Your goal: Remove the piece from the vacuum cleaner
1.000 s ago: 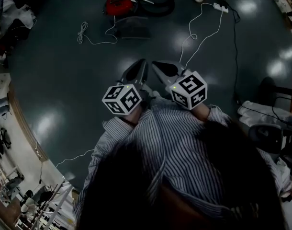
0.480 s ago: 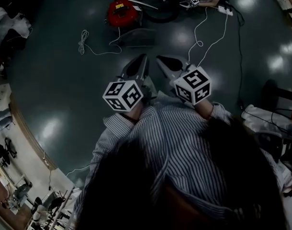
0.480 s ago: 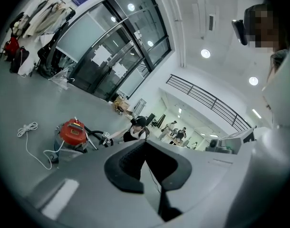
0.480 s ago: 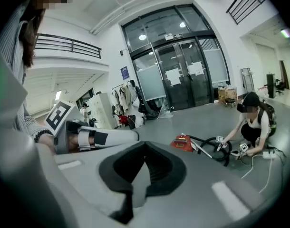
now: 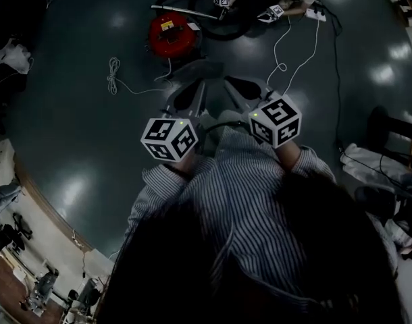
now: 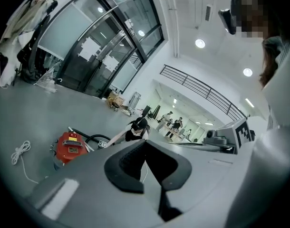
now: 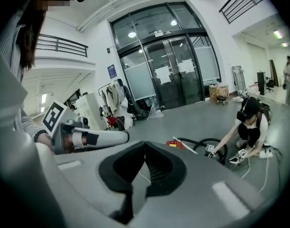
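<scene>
Dark glossy floor [image 5: 84, 120] spreads ahead of us, the red vacuum cleaner [image 5: 171, 34] standing well off toward its far edge, black hose [image 7: 198, 139] coiled behind. Our left gripper [image 6: 145, 142] and right gripper [image 7: 145, 143] are both closed, holding nothing. We should approach clear of the white cord [image 5: 113, 66], opening the jaws only once close.

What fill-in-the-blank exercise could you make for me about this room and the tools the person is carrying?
1. The vacuum cleaner ahead of the person is ___ in colour.
2. The left gripper and the right gripper both have their jaws ___.
3. The hose looping beside the vacuum cleaner is ___.
4. The loose cord coiled to the left of the vacuum cleaner in the head view is ___.

Missing words: red; shut; black; white.
</scene>
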Action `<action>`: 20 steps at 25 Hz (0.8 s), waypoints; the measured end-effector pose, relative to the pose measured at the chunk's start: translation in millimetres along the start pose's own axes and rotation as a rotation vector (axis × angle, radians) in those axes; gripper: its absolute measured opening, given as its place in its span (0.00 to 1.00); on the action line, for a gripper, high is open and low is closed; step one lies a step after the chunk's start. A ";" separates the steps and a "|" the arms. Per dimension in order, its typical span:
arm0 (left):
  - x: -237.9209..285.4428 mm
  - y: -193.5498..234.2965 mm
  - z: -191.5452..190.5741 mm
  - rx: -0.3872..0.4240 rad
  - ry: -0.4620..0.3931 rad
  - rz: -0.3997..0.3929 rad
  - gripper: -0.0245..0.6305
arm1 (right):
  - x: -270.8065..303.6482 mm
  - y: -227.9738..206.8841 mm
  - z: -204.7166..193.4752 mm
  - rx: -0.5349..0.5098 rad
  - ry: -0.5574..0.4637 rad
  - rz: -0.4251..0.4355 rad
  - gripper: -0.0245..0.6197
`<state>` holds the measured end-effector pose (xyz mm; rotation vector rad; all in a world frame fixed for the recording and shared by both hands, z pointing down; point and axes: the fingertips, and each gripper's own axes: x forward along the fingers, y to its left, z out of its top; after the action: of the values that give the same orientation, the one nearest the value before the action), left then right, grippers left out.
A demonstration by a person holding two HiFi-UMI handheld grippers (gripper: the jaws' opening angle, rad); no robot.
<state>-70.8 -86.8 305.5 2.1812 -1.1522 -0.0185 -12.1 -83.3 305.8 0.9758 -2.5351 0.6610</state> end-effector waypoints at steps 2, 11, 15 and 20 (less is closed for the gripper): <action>9.3 10.8 1.4 -0.009 0.016 -0.003 0.04 | 11.1 -9.4 1.3 0.006 0.017 0.003 0.04; 38.7 52.5 -7.0 -0.079 0.069 0.027 0.04 | 61.6 -22.5 -11.1 -0.052 0.132 0.094 0.05; 56.4 65.6 -17.4 -0.105 0.097 0.026 0.04 | 80.7 -41.1 -24.3 -0.080 0.187 0.134 0.06; 74.3 93.4 -39.9 -0.086 0.173 0.016 0.04 | 108.2 -69.0 -43.7 -0.091 0.244 0.139 0.07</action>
<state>-81.5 -156.7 409.6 2.0537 -1.0520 0.1230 -34.0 -162.9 413.3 0.6500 -2.4066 0.6532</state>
